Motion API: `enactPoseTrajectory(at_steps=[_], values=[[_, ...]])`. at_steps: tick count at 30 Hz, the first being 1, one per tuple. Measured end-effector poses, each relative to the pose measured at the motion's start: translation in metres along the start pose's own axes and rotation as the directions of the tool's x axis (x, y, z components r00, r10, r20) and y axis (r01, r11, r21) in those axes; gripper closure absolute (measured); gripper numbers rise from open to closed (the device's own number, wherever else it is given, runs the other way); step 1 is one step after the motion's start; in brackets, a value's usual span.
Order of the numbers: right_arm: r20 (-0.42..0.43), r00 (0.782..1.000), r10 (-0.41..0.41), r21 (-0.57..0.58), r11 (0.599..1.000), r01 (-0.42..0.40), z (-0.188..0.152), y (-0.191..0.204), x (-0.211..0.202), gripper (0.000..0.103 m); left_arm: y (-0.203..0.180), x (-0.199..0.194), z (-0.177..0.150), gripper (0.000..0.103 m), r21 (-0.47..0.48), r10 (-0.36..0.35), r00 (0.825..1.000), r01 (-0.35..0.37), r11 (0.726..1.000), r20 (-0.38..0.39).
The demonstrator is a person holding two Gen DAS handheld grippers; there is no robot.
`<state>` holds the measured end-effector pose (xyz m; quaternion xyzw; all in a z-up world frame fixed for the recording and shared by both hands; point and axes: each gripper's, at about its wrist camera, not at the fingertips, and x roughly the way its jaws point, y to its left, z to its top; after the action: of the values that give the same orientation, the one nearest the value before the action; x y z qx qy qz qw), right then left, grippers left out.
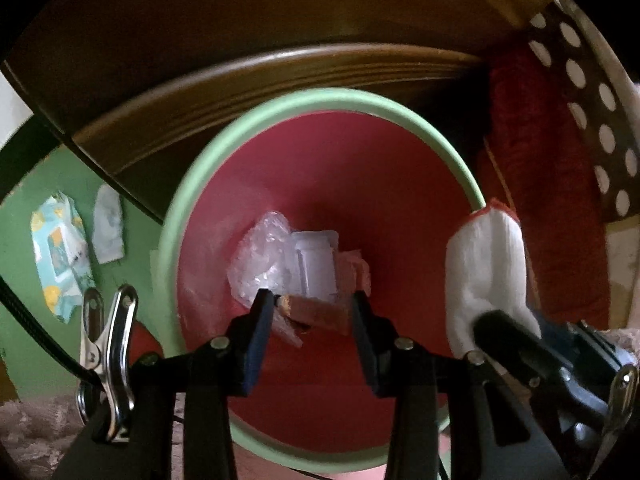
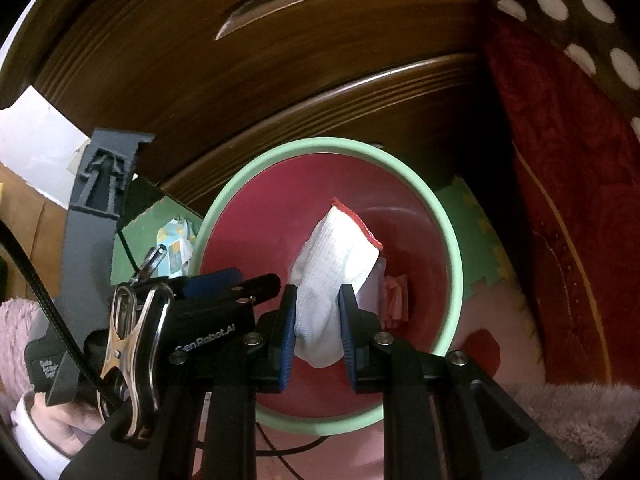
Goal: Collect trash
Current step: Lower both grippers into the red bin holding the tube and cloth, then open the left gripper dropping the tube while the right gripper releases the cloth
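Note:
A red bin with a pale green rim (image 1: 200,168) stands on the floor; it also shows in the right wrist view (image 2: 452,240). Clear plastic wrap (image 1: 264,256), a white plastic piece and pink scraps lie at its bottom. My left gripper (image 1: 314,308) hovers over the bin's mouth, jaws apart, with a brown stick-like scrap (image 1: 316,314) lying between the fingertips; whether it is gripped is unclear. My right gripper (image 2: 318,312) is shut on a white knitted glove with a red cuff (image 2: 340,256), held over the bin; the glove also shows in the left wrist view (image 1: 488,272).
A dark wooden cabinet (image 1: 280,12) stands right behind the bin. A colourful wrapper (image 1: 60,256) and a grey-white wrapper (image 1: 108,228) lie on the green floor mat at the left. A red blanket (image 2: 560,184) and dotted fabric (image 1: 592,92) hang at the right.

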<state>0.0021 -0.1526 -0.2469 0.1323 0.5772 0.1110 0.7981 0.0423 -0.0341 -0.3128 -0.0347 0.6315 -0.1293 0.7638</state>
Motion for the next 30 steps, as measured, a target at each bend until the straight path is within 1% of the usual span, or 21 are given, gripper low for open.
enactPoseTrajectory(at_steps=[4, 6, 14, 19, 24, 30], values=[[0.004, 1.000, 0.004, 0.017, 1.000, -0.004, 0.000, -0.003, 0.001, 0.082, 0.000, -0.003, 0.001, 0.062, -0.004, 0.001, 1.000, -0.001, 1.000, 0.005], [0.005, 1.000, 0.007, 0.025, 1.000, -0.007, 0.000, -0.004, 0.001, 0.077, 0.000, -0.005, 0.002, 0.062, -0.012, 0.000, 1.000, 0.000, 1.000, 0.009], [0.018, 1.000, 0.001, 0.030, 1.000, -0.002, -0.001, -0.005, 0.001, 0.070, 0.005, -0.009, 0.003, 0.062, -0.027, 0.009, 1.000, -0.008, 1.000, 0.026], [0.034, 0.999, 0.005, 0.029, 1.000, -0.006, -0.001, -0.004, -0.002, 0.069, 0.006, -0.013, 0.004, 0.062, -0.033, 0.017, 0.999, -0.016, 0.999, 0.043], [0.046, 0.999, 0.015, 0.020, 1.000, -0.016, -0.003, -0.006, -0.006, 0.069, 0.003, -0.021, 0.003, 0.062, -0.021, 0.025, 0.997, -0.023, 1.000, 0.067], [0.079, 0.996, 0.027, 0.004, 1.000, -0.028, -0.005, -0.006, -0.015, 0.069, -0.001, -0.035, -0.001, 0.062, -0.013, 0.018, 0.995, -0.016, 1.000, 0.095]])
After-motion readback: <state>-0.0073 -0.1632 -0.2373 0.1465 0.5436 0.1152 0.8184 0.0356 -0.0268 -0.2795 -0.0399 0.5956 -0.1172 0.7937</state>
